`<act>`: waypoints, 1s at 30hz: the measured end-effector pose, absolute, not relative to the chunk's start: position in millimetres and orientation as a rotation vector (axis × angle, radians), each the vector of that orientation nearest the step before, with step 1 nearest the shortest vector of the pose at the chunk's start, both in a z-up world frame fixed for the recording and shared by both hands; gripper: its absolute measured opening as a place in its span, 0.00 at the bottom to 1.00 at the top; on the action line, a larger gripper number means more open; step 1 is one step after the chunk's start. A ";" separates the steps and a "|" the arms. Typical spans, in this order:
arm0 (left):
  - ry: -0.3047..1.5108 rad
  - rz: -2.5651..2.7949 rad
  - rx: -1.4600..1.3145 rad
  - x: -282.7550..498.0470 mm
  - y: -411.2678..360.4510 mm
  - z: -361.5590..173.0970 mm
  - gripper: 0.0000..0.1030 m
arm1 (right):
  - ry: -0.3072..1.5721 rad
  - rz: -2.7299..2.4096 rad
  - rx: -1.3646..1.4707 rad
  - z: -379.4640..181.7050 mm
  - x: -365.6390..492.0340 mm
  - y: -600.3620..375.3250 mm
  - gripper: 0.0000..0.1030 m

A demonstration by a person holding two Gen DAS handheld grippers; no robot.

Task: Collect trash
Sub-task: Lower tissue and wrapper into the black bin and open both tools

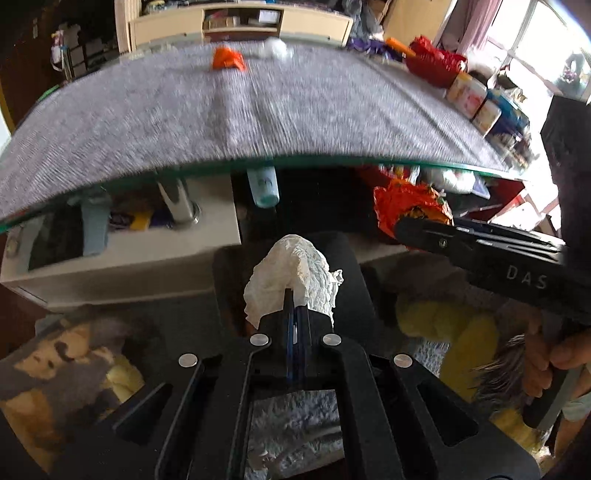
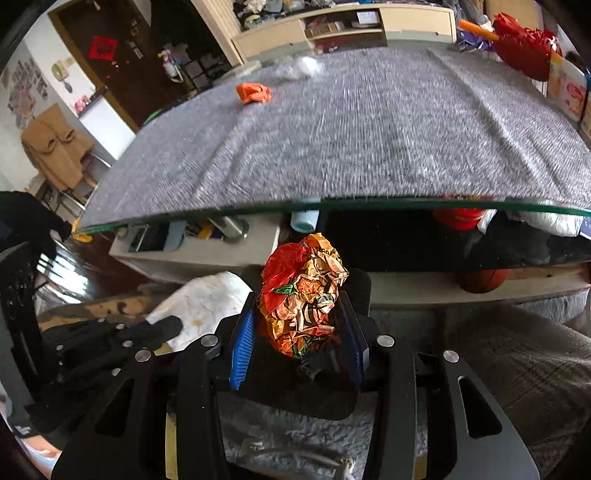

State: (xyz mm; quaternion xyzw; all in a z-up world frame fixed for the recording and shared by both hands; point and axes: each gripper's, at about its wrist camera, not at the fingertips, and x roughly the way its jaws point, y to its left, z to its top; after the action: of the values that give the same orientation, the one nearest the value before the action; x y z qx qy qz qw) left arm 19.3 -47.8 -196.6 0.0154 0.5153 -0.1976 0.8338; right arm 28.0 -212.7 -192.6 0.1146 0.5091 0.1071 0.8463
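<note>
Left hand-held gripper [image 1: 295, 299]: we pinch a white tissue wad [image 1: 291, 273], off the counter's [image 1: 258, 110] near edge.
Right hand-held gripper [image 2: 301, 328]: we clamp a crumpled wrapper [image 2: 306, 291].
Handling: both light, soft; we grip mid-bulk.

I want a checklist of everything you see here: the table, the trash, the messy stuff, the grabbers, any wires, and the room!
Surface: grey cloth covers a glass-edged table.
Job's things: white crumpled tissue and orange crumpled wrapper are held; a small orange scrap and a white wad lie at the table's far side.
Clutter: red bag and boxes along the table's right edge.
Grippers: left gripper shut on the tissue; right gripper shut on the wrapper.
Cables: nothing seen.
Surroundings: cream cabinet, dark door, basketball under the table.
</note>
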 end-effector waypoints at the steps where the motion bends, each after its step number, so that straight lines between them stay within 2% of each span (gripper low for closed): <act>1: 1.104 -0.424 0.032 20.4 -49.4 -202.5 0.00 | 1.084 0.220 0.243 -197.7 29.6 -212.3 0.42; 8: 1.170 -0.409 0.027 27.0 -51.6 -235.0 0.00 | 1.190 0.245 0.292 -240.7 35.1 -205.6 0.42; 15: 1.190 -0.402 0.015 31.2 -46.7 -241.6 0.01 | 1.217 0.263 0.298 -247.8 41.4 -202.8 0.45; 17: 1.188 -0.398 0.014 32.2 -46.6 -241.1 0.08 | 1.211 0.261 0.301 -246.9 42.9 -202.6 0.48; 19: 1.180 -0.393 0.017 32.6 -46.0 -239.8 0.21 | 1.202 0.249 0.302 -245.2 44.1 -203.9 0.61; 21: 1.177 -0.383 0.020 33.3 -44.8 -238.8 0.29 | 1.186 0.228 0.306 -241.9 44.9 -207.0 0.67; 23: 1.173 -0.371 0.018 34.6 -42.4 -236.9 0.36 | 1.174 0.211 0.304 -237.3 45.8 -210.6 0.69; 25: 1.166 -0.355 0.012 36.3 -38.4 -233.2 0.47 | 1.155 0.190 0.297 -230.6 47.3 -213.9 0.73; 27: 1.156 -0.347 0.009 37.0 -36.0 -228.9 0.54 | 1.139 0.171 0.281 -223.4 48.7 -215.4 0.74; 30: 1.137 -0.346 0.006 37.9 -34.8 -217.9 0.67 | 1.102 0.142 0.251 -208.5 52.1 -215.7 0.86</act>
State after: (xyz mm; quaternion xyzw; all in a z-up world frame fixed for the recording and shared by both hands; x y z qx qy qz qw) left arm 37.9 -34.8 -217.9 0.0030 0.5355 -0.1628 0.8287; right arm 52.1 -215.7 -208.5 0.1187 0.5218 0.0671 0.8421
